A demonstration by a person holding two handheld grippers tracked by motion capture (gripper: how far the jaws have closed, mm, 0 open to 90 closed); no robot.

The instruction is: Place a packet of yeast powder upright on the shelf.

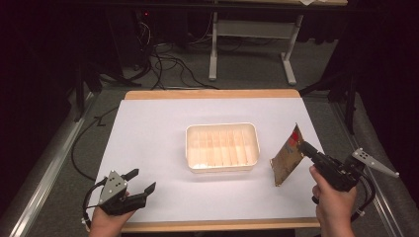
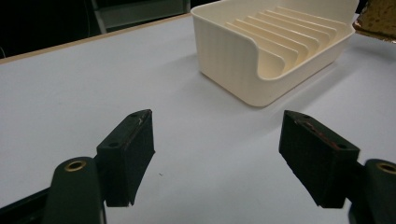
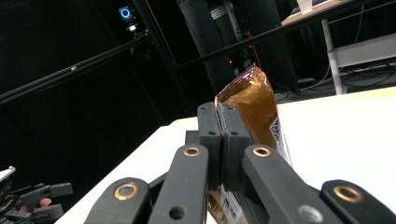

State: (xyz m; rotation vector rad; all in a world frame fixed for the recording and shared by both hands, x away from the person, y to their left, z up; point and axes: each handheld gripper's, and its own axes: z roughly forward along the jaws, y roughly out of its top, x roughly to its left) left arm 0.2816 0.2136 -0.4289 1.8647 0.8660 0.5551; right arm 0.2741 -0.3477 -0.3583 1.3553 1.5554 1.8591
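A flat, glossy brown foil packet (image 1: 288, 158) with a red patch near its top corner stands on edge, tilted, just to the right of the cream plastic tray with raised ribs along its floor (image 1: 222, 146). Its lower corner appears to meet the white sheet covering the table (image 1: 148, 138), though contact cannot be told for sure. The right gripper (image 1: 305, 148) pinches the packet at its upper right edge, jaws pressed together on the foil. In the right gripper view the packet (image 3: 254, 109) rises above the closed jaws of that gripper (image 3: 223, 140), with a white label patch along its right edge and another below the jaws; dark print sits on both, but it is too small and blurred to read. No brand can be made out, and the jaws and linkage cover the lower part of the packet.

The ribbed tray sits near the middle of the sheet, its long side running left to right, and it holds nothing that can be seen. In the left gripper view the tray (image 2: 261, 51) lies ahead and to the right, with a scooped notch in its near end wall, and a corner of the packet (image 2: 378, 18) is cut off at the top right edge.

The left gripper (image 1: 141, 181) is well to the left of and nearer than the tray, low over the sheet, jaws spread wide with nothing between them (image 2: 217, 154).
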